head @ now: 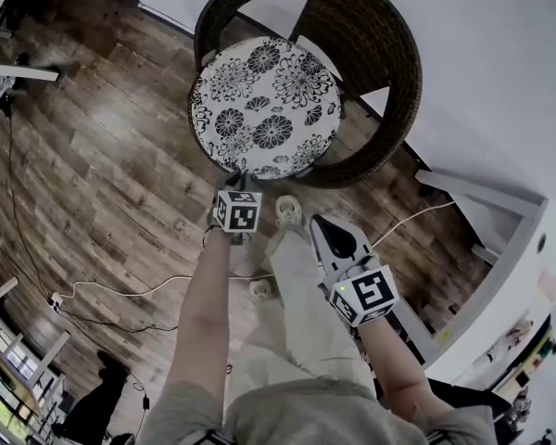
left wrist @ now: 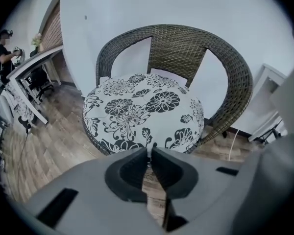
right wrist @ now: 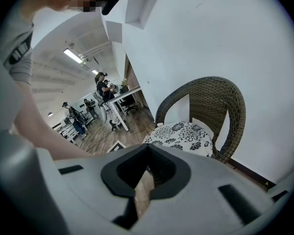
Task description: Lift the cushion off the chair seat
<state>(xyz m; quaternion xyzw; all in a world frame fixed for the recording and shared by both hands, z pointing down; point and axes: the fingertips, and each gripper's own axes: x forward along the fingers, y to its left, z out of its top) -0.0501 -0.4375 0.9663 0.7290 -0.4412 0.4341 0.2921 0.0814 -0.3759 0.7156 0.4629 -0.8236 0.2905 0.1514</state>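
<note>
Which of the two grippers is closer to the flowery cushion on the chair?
Left. The left gripper is closed on the cushion's front edge; the right gripper is over the floor, short of the chair.

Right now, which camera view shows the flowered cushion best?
The left gripper view: the cushion fills the middle, large and close. The head view shows it smaller, from above; the right gripper view shows it small and far.

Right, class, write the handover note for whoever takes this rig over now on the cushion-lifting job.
Left gripper: jaws closed on the front edge of the cushion.
Right gripper: shut, empty, held short of the chair.
The cushion lies flat on the chair, not yet lifted.
Done: grip taken. Left to do: raise the cushion clear of the chair.
</note>
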